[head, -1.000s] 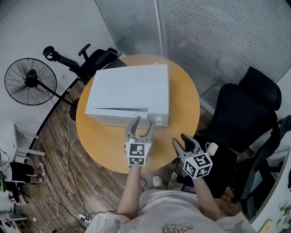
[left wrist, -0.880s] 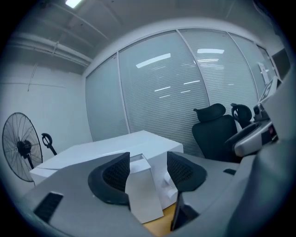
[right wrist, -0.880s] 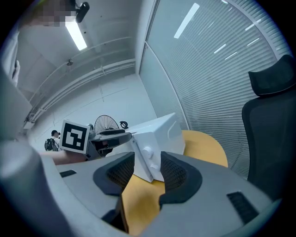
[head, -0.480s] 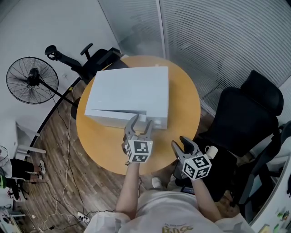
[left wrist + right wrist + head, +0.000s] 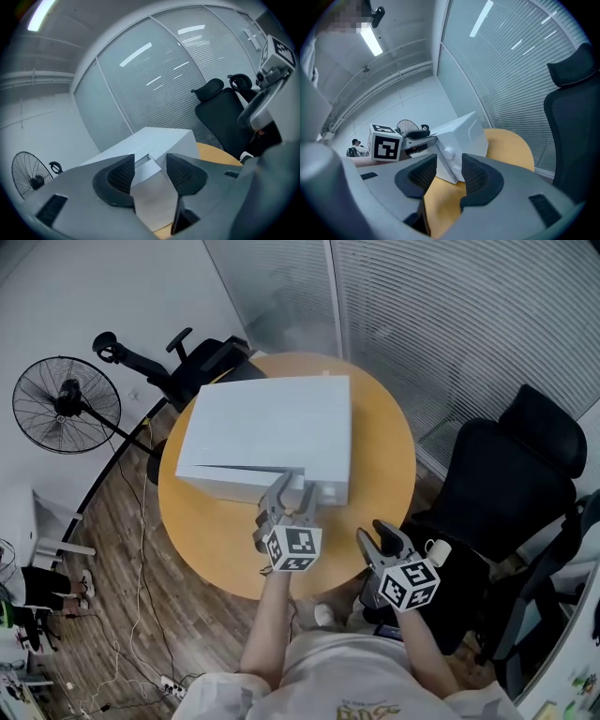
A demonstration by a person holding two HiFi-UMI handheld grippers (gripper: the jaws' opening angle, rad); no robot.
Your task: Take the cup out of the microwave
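Two jaws stand spread on the left hand-held gripper (image 5: 294, 491), pads bare, though they have just been closing a little; between them shows the right-hand edge of the door (image 5: 234, 482), not yet pinched as far as I can judge. That door fronts the microwave (image 5: 267, 423), a white box on the round surface (image 5: 220, 540), and it looks shut or barely ajar. The right hand-held gripper (image 5: 380, 538) hangs off the near edge of the surface, its jaws apart on nothing, looking toward the microwave. No cup shows in any view (I take it to sit inside, behind the door). So the step in hand is getting the door open, the very start of the task. Next, the left jaws must close on that door edge and swing it wide toward the person, leaving the right free to reach in for the cup
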